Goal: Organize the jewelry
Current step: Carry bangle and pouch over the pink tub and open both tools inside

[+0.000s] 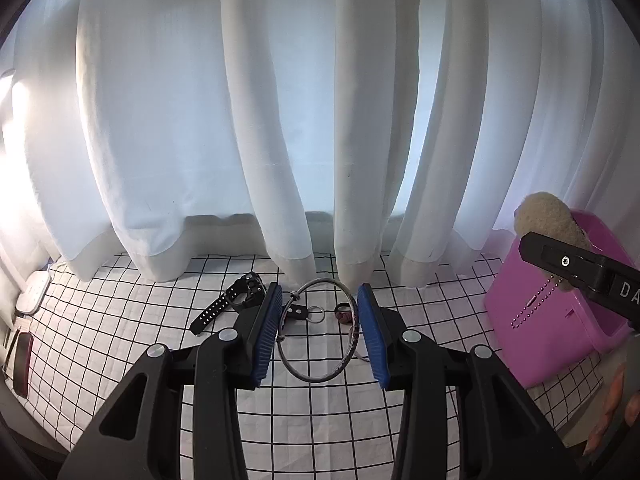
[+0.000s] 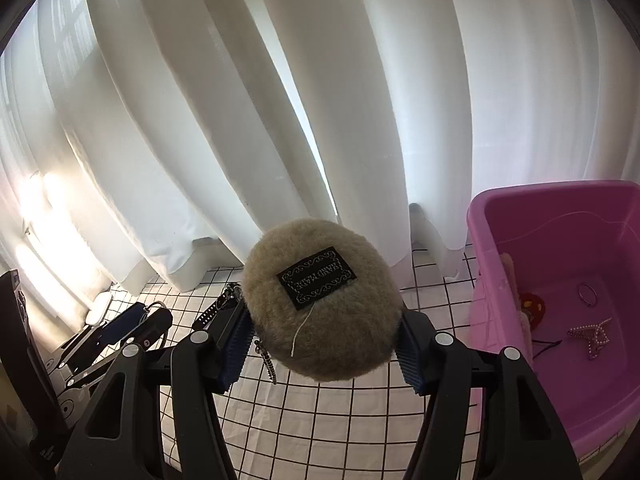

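Observation:
My left gripper point(image 1: 319, 296) is shut on a large silver bangle point(image 1: 312, 380), which stands between the blue pads above the checked cloth point(image 1: 320, 420). My right gripper point(image 2: 324, 352) is shut on a round fluffy beige pouch point(image 2: 320, 304) with a black label; a bead chain point(image 2: 269, 362) hangs from it. A pink bin point(image 2: 476, 216) stands to the right and holds a thin ring point(image 2: 587, 294), a beaded piece point(image 2: 592, 338) and a red item point(image 2: 530, 304). In the left wrist view the pouch point(image 1: 548, 220) hangs in front of the bin point(image 1: 532, 320).
On the cloth lie a black watch strap point(image 1: 228, 300), a black tag with a small ring point(image 1: 298, 312) and a dark red ring point(image 1: 343, 314). White curtains point(image 1: 280, 120) hang down to the table's far edge. The left gripper point(image 2: 144, 318) shows at the left of the right wrist view.

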`<move>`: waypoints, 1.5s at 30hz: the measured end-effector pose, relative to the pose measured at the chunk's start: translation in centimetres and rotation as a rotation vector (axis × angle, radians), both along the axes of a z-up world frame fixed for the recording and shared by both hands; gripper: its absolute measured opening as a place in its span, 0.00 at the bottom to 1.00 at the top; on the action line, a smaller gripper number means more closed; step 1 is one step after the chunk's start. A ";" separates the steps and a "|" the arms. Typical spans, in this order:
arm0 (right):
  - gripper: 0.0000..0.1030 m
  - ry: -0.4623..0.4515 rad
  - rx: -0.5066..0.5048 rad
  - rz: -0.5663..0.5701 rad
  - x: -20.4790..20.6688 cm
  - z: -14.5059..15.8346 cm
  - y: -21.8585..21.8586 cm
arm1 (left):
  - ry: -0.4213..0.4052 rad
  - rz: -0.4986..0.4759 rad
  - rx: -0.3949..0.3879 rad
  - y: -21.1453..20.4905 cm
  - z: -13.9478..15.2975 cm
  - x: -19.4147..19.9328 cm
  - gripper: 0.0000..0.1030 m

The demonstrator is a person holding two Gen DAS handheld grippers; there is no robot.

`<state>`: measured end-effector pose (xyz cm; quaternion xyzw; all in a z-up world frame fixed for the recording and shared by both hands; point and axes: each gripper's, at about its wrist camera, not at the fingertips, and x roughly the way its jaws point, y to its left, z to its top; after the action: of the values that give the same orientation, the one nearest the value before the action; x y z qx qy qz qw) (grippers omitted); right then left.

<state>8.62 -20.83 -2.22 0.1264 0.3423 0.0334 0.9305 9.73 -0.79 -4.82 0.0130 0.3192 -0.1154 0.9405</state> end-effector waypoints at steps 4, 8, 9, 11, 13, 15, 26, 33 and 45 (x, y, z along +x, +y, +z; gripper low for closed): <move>0.58 -0.039 -0.002 -0.062 -1.8 2.3 -4.7 | -0.040 -0.060 -0.018 -4.2 2.0 -0.6 0.37; 0.58 -0.055 -0.015 -0.116 -3.6 3.6 -10.8 | -0.041 -0.121 -0.058 -9.5 3.3 -1.5 0.37; 0.58 -0.051 -0.019 -0.127 -3.9 3.9 -12.5 | -0.031 -0.129 -0.066 -11.0 3.4 -1.7 0.37; 0.58 -0.039 -0.022 -0.150 -4.6 4.0 -16.0 | -0.003 -0.150 -0.086 -14.1 3.7 -2.1 0.37; 0.58 -0.030 -0.027 -0.177 -5.3 3.9 -19.4 | 0.011 -0.176 -0.094 -17.3 4.1 -2.3 0.37; 0.58 -0.010 -0.037 -0.197 -5.8 3.7 -22.6 | 0.016 -0.198 -0.086 -20.5 4.3 -2.6 0.37; 0.58 0.147 -0.045 -0.169 -5.1 0.6 -31.8 | 0.143 -0.224 -0.067 -32.1 2.9 -0.7 0.37; 0.58 0.245 -0.038 -0.119 -3.3 -2.0 -33.1 | 0.280 -0.200 -0.006 -35.2 0.1 0.3 0.37; 0.61 0.364 -0.036 -0.087 -1.8 -5.3 -33.5 | 0.448 -0.159 0.076 -36.7 -3.6 1.3 0.43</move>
<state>6.78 -54.34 -7.54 0.1283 0.4998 -0.0364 0.8558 11.01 -37.45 -8.45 0.0478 0.5218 -0.1771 0.8331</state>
